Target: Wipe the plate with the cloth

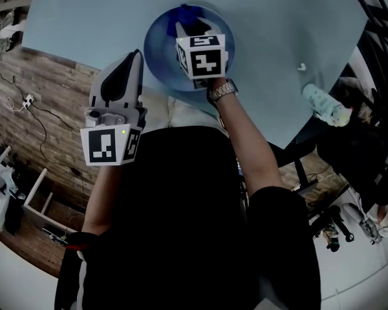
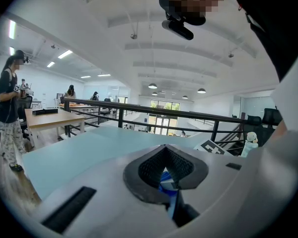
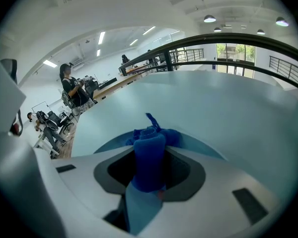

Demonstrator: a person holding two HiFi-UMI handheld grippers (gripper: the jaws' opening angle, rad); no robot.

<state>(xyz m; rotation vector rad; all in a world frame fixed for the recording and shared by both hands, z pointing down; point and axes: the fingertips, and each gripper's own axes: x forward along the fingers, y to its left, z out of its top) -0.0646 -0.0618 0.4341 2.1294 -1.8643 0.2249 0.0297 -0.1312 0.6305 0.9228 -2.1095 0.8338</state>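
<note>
The right gripper (image 1: pixel 195 26) is clamping the cloth (image 3: pixel 149 157) over the plate (image 1: pixel 158 44) on the table (image 1: pixel 84 24), so wiping is seemingly under way, its extent unclear, while the left gripper (image 1: pixel 133 60), jaws together, is idling beside the plate.

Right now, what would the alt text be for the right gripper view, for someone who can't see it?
The right tongs grip a rolled blue cloth, held over a blue plate on a pale blue table. Behind, a dark railing curves across a bright white hall, and a person stands far off at the left.
</note>
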